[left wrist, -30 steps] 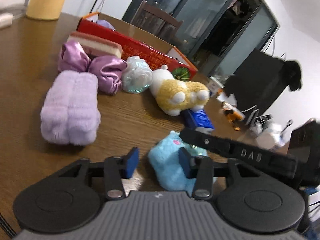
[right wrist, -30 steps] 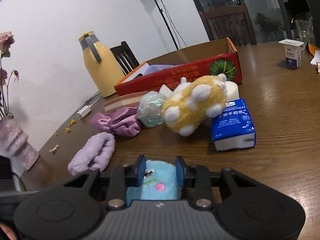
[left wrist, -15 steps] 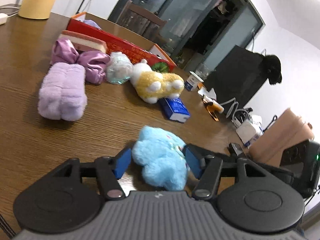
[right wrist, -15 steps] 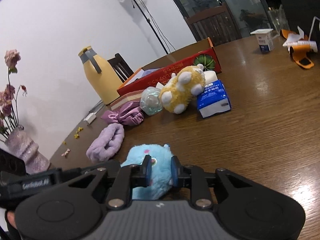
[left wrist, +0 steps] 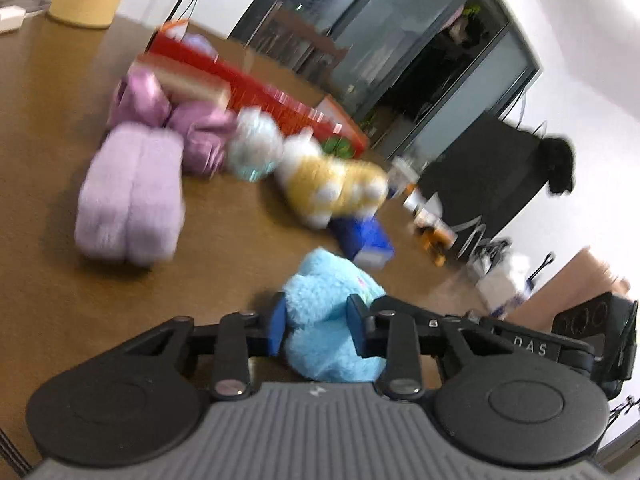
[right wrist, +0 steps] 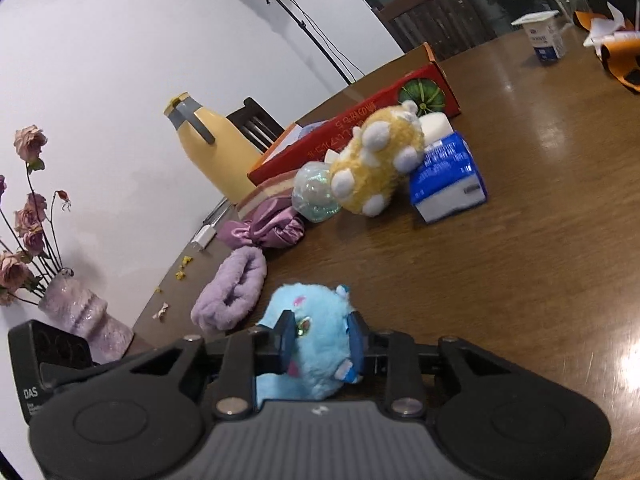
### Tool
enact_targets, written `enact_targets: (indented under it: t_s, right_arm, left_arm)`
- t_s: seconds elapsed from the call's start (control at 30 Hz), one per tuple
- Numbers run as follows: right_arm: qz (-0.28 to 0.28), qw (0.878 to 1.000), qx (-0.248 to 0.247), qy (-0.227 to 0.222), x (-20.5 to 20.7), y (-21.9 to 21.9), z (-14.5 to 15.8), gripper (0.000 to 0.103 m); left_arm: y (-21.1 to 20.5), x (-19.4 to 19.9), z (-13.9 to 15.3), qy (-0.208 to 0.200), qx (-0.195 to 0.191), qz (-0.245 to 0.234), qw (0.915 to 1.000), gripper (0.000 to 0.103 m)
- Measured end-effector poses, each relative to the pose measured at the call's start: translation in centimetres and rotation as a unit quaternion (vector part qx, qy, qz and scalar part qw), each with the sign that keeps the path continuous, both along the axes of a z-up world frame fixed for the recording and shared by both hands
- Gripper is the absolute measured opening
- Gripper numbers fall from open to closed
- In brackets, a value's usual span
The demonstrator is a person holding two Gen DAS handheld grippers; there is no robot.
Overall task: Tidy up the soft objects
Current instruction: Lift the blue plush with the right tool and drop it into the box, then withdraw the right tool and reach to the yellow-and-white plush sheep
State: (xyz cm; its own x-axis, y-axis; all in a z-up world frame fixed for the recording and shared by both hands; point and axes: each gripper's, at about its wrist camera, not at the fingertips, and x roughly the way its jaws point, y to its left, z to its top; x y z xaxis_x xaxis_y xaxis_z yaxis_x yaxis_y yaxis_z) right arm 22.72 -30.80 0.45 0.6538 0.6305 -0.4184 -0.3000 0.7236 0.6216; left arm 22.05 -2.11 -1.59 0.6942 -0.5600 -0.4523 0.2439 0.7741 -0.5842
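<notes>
A blue plush toy (left wrist: 332, 312) sits between the jaws of both grippers, above the brown table. My left gripper (left wrist: 316, 326) is shut on its body from one side. My right gripper (right wrist: 322, 342) is shut on its head (right wrist: 316, 332) from the other side. Farther back lie a lilac fluffy roll (left wrist: 130, 194) (right wrist: 232, 290), a purple satin scrunchie (left wrist: 172, 120) (right wrist: 264, 228), a clear iridescent ball (right wrist: 314, 194), a yellow and white plush (left wrist: 332, 186) (right wrist: 378, 160) and a sponge cake toy (left wrist: 184, 82).
A red cardboard box (right wrist: 360, 124) stands behind the soft things, with a blue tissue pack (right wrist: 448, 178) beside the yellow plush. A yellow jug (right wrist: 208, 140), a vase of dried roses (right wrist: 80, 316), a yoghurt cup (right wrist: 546, 34) and the table edge at left are around.
Both grippers have closed onto the blue plush and lifted it off the table. The left view has swung and is blurred with motion.
</notes>
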Motion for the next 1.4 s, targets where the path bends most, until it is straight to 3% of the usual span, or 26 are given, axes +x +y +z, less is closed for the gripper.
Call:
enact_targets:
  t_s: [0.17, 0.27, 0.4, 0.5, 0.67, 0.87, 0.93, 1.07, 1.13, 1.3, 1.4]
  right_arm:
    - [-0.009, 0.997, -0.005, -0.071, 2.3, 0.1, 4.1, 0.027]
    - [-0.020, 0.996, -0.004, -0.091, 6.5, -0.3, 7.0, 0.027]
    - [-0.038, 0.993, -0.031, -0.110, 15.0, -0.6, 11.5, 0.027]
    - [-0.051, 0.995, -0.035, -0.079, 22.9, -1.0, 13.1, 0.027]
    - [-0.074, 0.996, -0.047, -0.013, 35.5, -1.1, 12.7, 0.027]
    - [-0.103, 0.986, -0.122, 0.041, 43.9, 0.1, 8.6, 0.030]
    - [-0.114, 0.982, -0.139, 0.058, 45.5, 0.2, 7.4, 0.031]
    - [-0.125, 0.981, -0.136, 0.054, 45.2, -0.3, 7.2, 0.043]
    - [-0.131, 0.981, -0.140, 0.039, 43.5, -0.5, 8.1, 0.059]
    - [-0.134, 0.983, -0.125, -0.008, 37.0, -1.1, 11.5, 0.062]
    - [-0.121, 0.987, -0.102, -0.040, 31.7, -1.4, 13.0, 0.069]
  left_arm:
    - [-0.6, 4.1, 4.5, -0.058, 0.018, -0.009, 0.9981, 0.032]
    - [-1.1, 9.5, 7.7, -0.069, 0.020, -0.020, 0.9972, 0.032]
    - [-2.1, 19.4, 11.5, -0.064, 0.028, -0.029, 0.9971, 0.032]
    - [-3.0, 27.2, 12.5, -0.042, 0.043, -0.024, 0.9979, 0.032]
    - [-4.3, 38.3, 11.1, 0.007, 0.054, -0.010, 0.9985, 0.032]
    - [-5.3, 46.4, 4.6, 0.105, 0.034, 0.003, 0.9938, 0.036]
    - [-6.1, 47.2, 3.2, 0.129, 0.055, 0.031, 0.9896, 0.048]
    - [-6.1, 46.4, 3.7, 0.113, 0.069, 0.033, 0.9906, 0.050]
    - [-5.5, 45.1, 5.5, 0.087, 0.079, 0.043, 0.9922, 0.057]
    - [-3.5, 38.2, 11.4, 0.008, 0.092, 0.051, 0.9944, 0.070]
    - [-2.7, 32.1, 14.4, -0.043, 0.130, 0.043, 0.9897, 0.078]
